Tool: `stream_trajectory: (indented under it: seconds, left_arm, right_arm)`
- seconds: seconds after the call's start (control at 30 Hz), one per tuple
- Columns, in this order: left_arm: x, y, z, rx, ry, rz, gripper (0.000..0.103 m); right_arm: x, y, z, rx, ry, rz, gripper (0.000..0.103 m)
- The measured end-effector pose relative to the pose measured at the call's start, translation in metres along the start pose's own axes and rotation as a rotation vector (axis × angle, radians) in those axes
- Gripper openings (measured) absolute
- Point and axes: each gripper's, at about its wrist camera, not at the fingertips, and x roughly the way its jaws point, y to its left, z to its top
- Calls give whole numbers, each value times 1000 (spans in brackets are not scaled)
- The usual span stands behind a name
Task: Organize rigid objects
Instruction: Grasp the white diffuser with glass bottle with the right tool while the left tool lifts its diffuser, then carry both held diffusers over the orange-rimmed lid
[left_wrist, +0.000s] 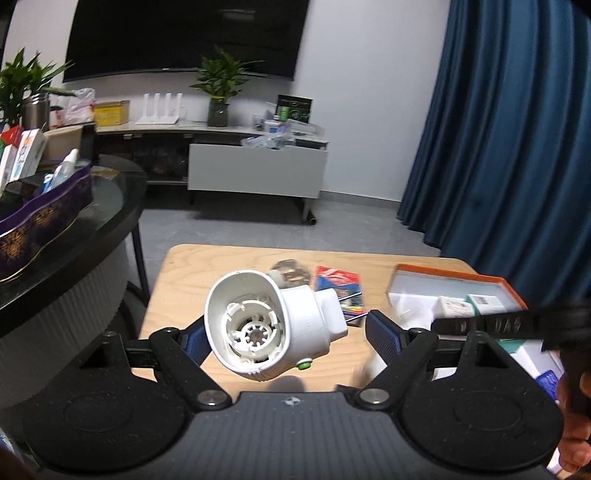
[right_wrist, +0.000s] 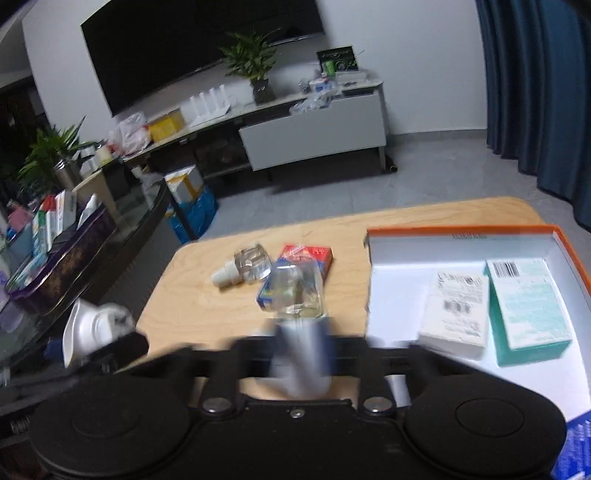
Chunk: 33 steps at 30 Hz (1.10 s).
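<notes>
Between the fingers of your left gripper (left_wrist: 285, 328) hangs the white plug-in heater (left_wrist: 266, 321). It is tilted, with its flared open end toward the camera and its plug end pointing away to the right. Its rim lies against the left pad, and a sliver of table shows between the plug end and the right pad (left_wrist: 382, 332). The jaws stand wide around it, and it hangs clear of the wooden table (left_wrist: 177, 295), with its shadow on the wood below.

In the right wrist view you see the heater off the table's left edge.

Your right gripper (right_wrist: 303, 332) is badly blurred, its fingers (right_wrist: 295, 354) drawn together. A clear glass bottle (right_wrist: 295, 291) sits just past the tips. You cannot tell whether they pinch any part of it.

Behind that bottle lie a blue pack (right_wrist: 266, 293) and a red pack (right_wrist: 308, 256). To their left a second clear bottle with a white cap (right_wrist: 245, 267) lies on its side.

To the right, an orange-rimmed white box (right_wrist: 461, 230) rests on the table. It holds a white carton (right_wrist: 458, 306) and a teal carton (right_wrist: 528, 306), touching side by side.
</notes>
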Motion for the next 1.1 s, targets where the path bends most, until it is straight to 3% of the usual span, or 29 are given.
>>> stream_trajectory:
  seconds: [0.07,0.1,0.13,0.17,0.2,0.4,0.6,0.67,0.73,0.93,1.1]
  left_arm:
    - [-2,-5,-2,6,0,-11,86]
    - [-3,-6,-4,6,2,-16,86]
    - [-4,-7,-5,6,5,-18,86]
    - [-5,-7,-6,7,6,-20,86]
    - [-6,-7,-7,11,7,-20,86]
    - [-4,3,-6,-9,13,2,86]
    - [-4,11,-6,-24,15,22,86]
    - [-3,13,-6,-24,18,25,86]
    - [-2,14,-7,-24,19,30,86]
    - [-2,10,-7,-22,20,19,86]
    - [-7,-1,-5,-5,9,-1,86]
  right_arm:
    - [1,-10,-7,16,28,13,11]
    - [2,-15,-11,36,43,24,23]
    - [3,-18,-14,51,45,35,48]
    - [3,-20,-16,55,40,40,61]
    - [5,-20,-17,54,37,39,81]
    - [24,-5,-22,7,84,68,89]
    - [53,16,-31,-79,127,21,98]
    - [57,15,-31,-71,112,21,98]
    - [57,12,-29,-49,108,26,83]
    - [41,1,-30,4,76,35,83]
    - [2,-10,-19,23,-17,45,83]
